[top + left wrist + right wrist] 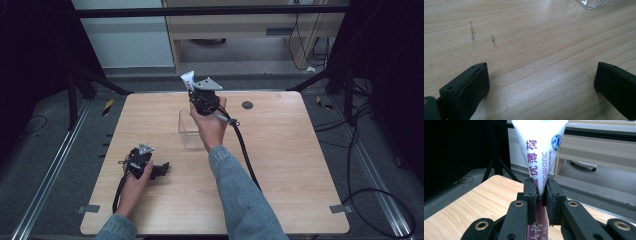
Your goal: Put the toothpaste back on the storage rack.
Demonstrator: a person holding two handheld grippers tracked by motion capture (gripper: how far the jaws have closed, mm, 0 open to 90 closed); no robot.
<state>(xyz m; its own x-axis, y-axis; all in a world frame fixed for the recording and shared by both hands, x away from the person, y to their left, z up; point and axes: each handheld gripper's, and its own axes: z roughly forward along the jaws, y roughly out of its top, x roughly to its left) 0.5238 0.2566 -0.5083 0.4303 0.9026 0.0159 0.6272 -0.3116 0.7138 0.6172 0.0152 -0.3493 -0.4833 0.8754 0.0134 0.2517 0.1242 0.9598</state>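
1. Your right tongs (541, 195) are pinching a white, tapering plastic tube with purple lettering and the word PROBIOTIC (539, 150); the jaws are standing narrow, pressed against its sides. The tube is rising beyond the jaws, its wide end uppermost in the right gripper view.
2. Your right hand (210, 125) is holding those tongs (191, 82) up over the far middle of the light wooden surface (280, 170), pointing away from you.
3. A clear, square-sided plastic container (189, 129) is standing on the surface just left of your right hand; its corner (594, 3) is showing at the top of the left gripper view.
4. Your left tongs (541, 82) are lying low over the bare surface (529, 37), jaws spread wide with nothing between them. Your left hand (137, 172) is gripping them (162, 170) near the surface's left front.
5. A small dark round disc (247, 105) is sitting near the far edge.
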